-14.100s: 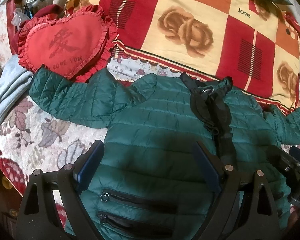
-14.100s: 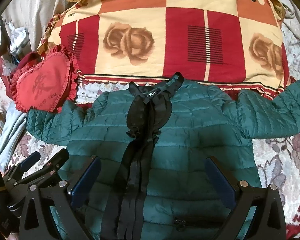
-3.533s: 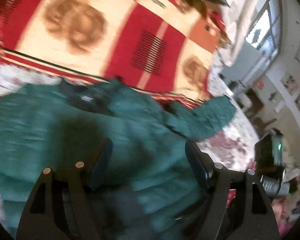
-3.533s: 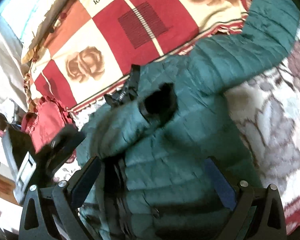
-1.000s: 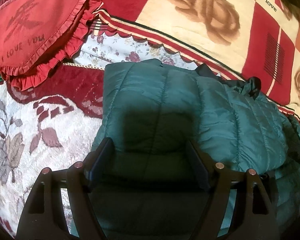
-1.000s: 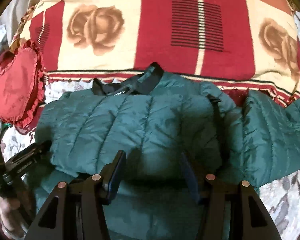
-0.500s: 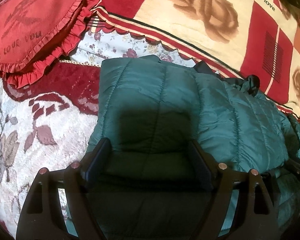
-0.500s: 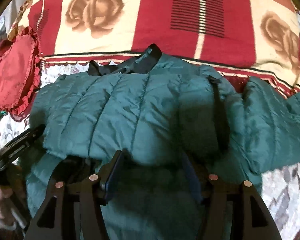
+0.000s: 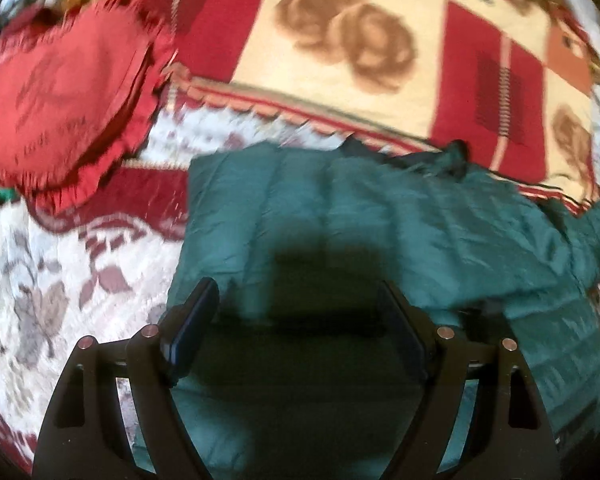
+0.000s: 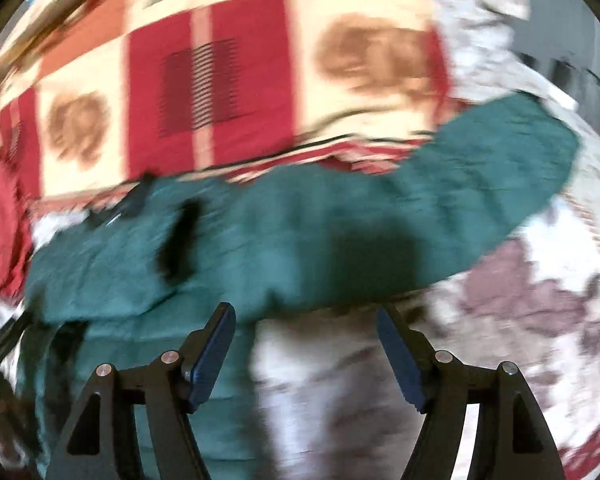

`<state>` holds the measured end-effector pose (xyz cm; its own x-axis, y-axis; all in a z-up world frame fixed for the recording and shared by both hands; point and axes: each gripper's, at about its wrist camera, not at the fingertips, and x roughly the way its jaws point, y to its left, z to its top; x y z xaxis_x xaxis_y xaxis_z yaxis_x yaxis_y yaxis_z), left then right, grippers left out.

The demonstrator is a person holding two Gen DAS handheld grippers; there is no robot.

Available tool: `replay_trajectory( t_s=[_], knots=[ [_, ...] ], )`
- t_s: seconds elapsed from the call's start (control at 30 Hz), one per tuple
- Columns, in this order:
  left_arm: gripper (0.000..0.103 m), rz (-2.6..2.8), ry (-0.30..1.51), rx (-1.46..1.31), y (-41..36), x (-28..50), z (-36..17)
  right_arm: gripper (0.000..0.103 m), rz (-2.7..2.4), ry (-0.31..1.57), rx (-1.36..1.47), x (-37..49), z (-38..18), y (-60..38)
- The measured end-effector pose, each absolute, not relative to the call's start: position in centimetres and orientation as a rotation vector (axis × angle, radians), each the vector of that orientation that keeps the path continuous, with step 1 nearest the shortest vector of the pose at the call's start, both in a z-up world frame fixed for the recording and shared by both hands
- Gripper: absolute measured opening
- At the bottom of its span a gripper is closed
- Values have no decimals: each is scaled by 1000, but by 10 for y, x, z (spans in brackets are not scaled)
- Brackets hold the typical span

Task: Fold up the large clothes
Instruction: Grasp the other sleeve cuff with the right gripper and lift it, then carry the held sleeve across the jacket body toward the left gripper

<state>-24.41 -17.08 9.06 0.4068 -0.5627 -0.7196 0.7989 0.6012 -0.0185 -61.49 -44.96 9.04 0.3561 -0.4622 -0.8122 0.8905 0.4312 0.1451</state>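
We see a dark green quilted puffer jacket (image 9: 380,216) lying across the bed, on a white bedspread with a maroon leaf pattern (image 9: 60,280). One side of it is already folded over its body; its black collar (image 9: 440,158) lies toward the head of the bed. In the right wrist view its other sleeve (image 10: 480,184) stretches out flat toward the bed's right edge. No containers show.

Our left gripper (image 9: 300,312) hovers over the folded part with its jaws spread wide, pinching nothing. Our right gripper (image 10: 304,340) is over the jacket's right edge; its jaws are opening, with only bedspread and the jacket's rim between them, nothing pressed.

Behind the jacket lies a red, cream and orange checked blanket with brown roses (image 9: 340,40). A red heart-shaped ruffled cushion (image 9: 60,92) sits at the bed's left side, apart from the jacket. Both views are motion-blurred.
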Motion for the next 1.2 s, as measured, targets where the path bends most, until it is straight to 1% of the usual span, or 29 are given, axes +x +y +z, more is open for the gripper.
replay_trajectory(
  t_s=[0.07, 0.17, 0.43, 0.6, 0.9, 0.93, 1.0, 1.03, 1.07, 1.1, 1.17, 1.2],
  knots=[
    [81, -899, 722, 342, -167, -250, 98, 70, -1024, 732, 680, -645, 97, -471],
    [81, -930, 748, 304, -164, -250, 103, 72, -1109, 676, 717, -684, 106, -501],
    [81, -911, 798, 269, -162, -244, 93, 74, -1267, 510, 854, -761, 114, -567],
    [81, -926, 791, 315, -165, -252, 88, 74, -1285, 465, 882, -772, 113, -596],
    [81, -943, 801, 354, -166, -258, 81, 73, -1252, 468, 964, -762, 98, -630],
    [81, -946, 804, 355, -166, -258, 81, 72, -1247, 454, 976, -763, 96, -632],
    [81, -944, 802, 359, -165, -258, 81, 48, -1249, 454, 963, -761, 98, -631],
    [81, -944, 803, 360, -165, -258, 81, 44, -1253, 461, 940, -758, 101, -630],
    [81, -945, 804, 358, -165, -258, 81, 34, -1243, 460, 913, -756, 104, -627],
    [81, -946, 805, 355, -165, -258, 81, 27, -1232, 460, 887, -753, 108, -625],
    [81, -950, 807, 344, -164, -258, 81, 22, -1224, 448, 824, -748, 118, -617],
    [81, -952, 808, 340, -164, -258, 81, 17, -1219, 442, 795, -745, 124, -612]
  ],
)
